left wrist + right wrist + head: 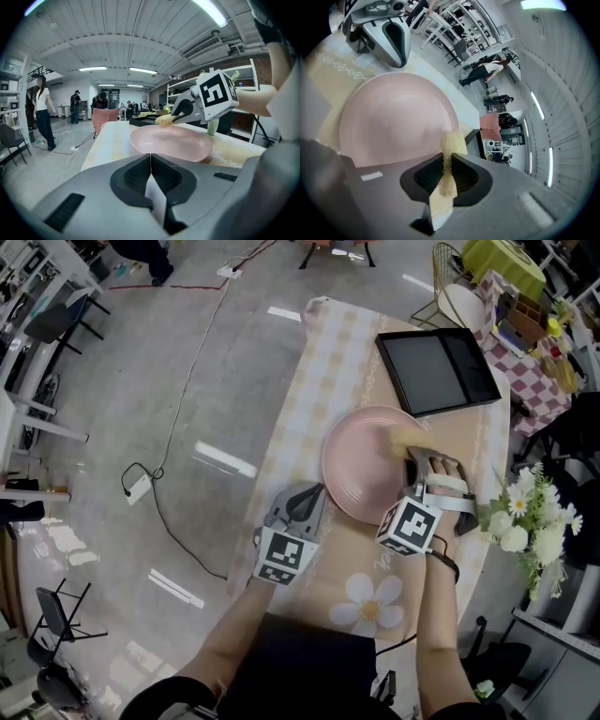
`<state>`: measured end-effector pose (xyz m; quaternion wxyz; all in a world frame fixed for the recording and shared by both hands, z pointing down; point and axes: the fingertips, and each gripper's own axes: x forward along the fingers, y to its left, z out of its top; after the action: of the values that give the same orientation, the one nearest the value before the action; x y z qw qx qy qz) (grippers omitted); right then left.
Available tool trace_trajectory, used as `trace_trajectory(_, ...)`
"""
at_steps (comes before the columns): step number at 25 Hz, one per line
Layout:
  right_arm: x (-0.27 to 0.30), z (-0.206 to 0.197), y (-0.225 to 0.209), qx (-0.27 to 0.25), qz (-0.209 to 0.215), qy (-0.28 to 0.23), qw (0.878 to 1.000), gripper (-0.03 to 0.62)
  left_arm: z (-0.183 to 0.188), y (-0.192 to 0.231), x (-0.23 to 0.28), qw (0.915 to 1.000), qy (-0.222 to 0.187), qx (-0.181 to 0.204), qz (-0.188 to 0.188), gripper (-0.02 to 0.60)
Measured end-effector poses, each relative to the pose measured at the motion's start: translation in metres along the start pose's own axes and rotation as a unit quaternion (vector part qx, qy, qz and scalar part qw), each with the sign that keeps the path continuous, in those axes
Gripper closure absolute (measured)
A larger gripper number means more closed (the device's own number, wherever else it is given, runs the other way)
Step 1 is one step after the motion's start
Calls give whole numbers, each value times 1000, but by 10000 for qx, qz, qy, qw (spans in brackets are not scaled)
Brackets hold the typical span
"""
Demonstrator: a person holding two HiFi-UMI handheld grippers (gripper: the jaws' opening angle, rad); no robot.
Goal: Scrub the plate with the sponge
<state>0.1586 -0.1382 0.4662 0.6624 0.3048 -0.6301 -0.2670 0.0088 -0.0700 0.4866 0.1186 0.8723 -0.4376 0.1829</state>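
A pink plate (361, 470) lies on the table's pale checked cloth (309, 399). My right gripper (415, 454) is shut on a yellow sponge (405, 437), which rests on the plate's far right part. In the right gripper view the sponge (452, 143) sticks out from between the jaws of my right gripper (446, 157) over the plate (393, 122). My left gripper (314, 491) is shut with nothing in it, its tip just beside the plate's near left rim. From the left gripper (150, 157), the plate (171, 143) and sponge (164, 120) lie ahead.
A black tray (438, 369) lies on the table beyond the plate. White flowers (530, 517) stand off the table's right edge. A daisy print (370, 601) marks the cloth near me. A cable (178, 409) runs along the floor at left. People stand far off (42, 110).
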Motion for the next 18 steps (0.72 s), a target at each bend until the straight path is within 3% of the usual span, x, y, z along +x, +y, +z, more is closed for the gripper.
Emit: trace_trajectory(18,38,10,4,87,18,-232,9997,546,1,0,-1,10000,48,-68,15,569)
